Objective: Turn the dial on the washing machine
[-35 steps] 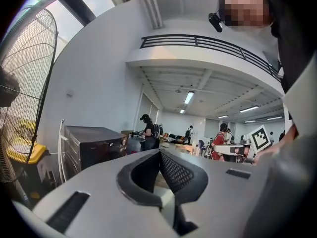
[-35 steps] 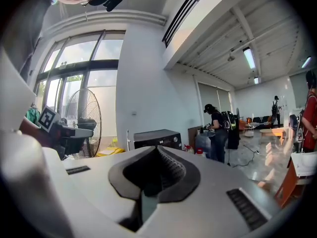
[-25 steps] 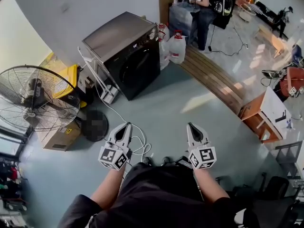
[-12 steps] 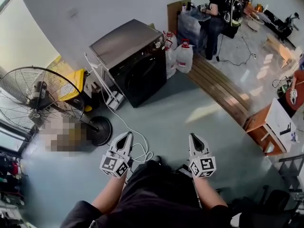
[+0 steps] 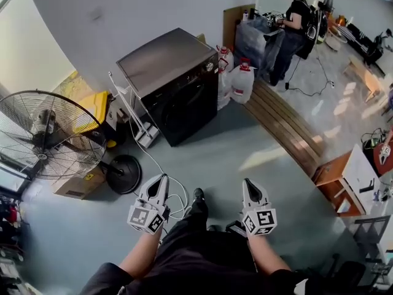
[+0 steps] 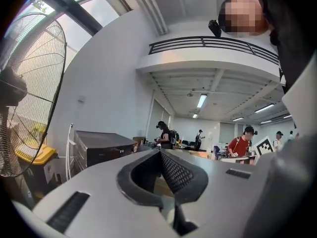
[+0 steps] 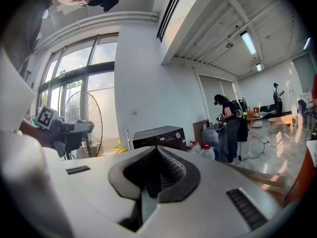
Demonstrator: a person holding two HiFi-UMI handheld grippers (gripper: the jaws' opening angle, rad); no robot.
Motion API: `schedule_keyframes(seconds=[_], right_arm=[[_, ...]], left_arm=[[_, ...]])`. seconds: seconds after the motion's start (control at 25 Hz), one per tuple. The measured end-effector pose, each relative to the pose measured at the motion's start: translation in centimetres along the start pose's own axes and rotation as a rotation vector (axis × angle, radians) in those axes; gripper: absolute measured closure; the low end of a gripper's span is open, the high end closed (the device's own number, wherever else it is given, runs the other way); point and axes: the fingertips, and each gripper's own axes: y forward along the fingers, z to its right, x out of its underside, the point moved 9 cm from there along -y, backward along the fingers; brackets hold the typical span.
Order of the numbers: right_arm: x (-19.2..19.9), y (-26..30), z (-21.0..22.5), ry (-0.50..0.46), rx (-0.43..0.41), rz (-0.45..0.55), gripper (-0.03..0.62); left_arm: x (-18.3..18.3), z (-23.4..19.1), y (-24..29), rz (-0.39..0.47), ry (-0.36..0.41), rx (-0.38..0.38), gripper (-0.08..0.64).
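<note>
Now: L claw (image 5: 162, 178), R claw (image 5: 248, 182) closed, empty; boxy black washer (image 5: 178, 100), grey metal top.

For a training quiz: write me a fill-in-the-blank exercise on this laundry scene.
1. The left tool and right tool both have jaws that are ___, with nothing between them.
2. In the head view, the fan stands ___ of the washer.
3. The jugs beside the washer have ___ caps.
Missing: shut; left; red.

Looks along the closed, empty right gripper (image 7: 156, 151) toward a black washing machine (image 7: 157, 138), dial (image 7: 178, 135) near its upper right corner; fan (image 7: 90, 125) left of it, person (image 7: 229, 128) right.
</note>
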Motion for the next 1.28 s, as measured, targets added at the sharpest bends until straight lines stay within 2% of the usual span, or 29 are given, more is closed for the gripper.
schedule_keyframes(seconds=[0.2, 0.4, 0.68, 0.84, 1.08, 1.28], right_arm=[[-0.8, 6.8, 1.1, 0.002, -0.004, -0.017, 0.569], [-2.9, 15.2, 1.8, -0.023, -0.022, -0.006, 0.569], [-5.7, 24.8, 2.7, -0.035, 0.022, 0.021, 0.569], [-6.3, 29.5, 3.3, -0.011, 0.033, 0.012, 0.569], [-6.9, 33.1, 5.6, 0.002, 0.029, 0.0, 0.569], [-7.1, 38.7, 9.1, 0.041, 0.01, 0.004, 0.569]], left_arm=[[-0.1, -4.1, 5.6, -0.001, -0.047, -0.007, 0.545], [-1.0, -8.7, 12.8, -0.009, -0.047, 0.006, 0.545], [-1.3, -14.1, 21.5, -0.016, -0.037, 0.096, 0.545], [-1.0, -17.6, 26.2, -0.037, -0.076, 0.098, 0.545], [-0.5, -19.3, 31.0, -0.047, -0.072, 0.106, 0.545], [-0.6, -21.0, 37.1, -0.062, -0.075, 0.124, 0.545]])
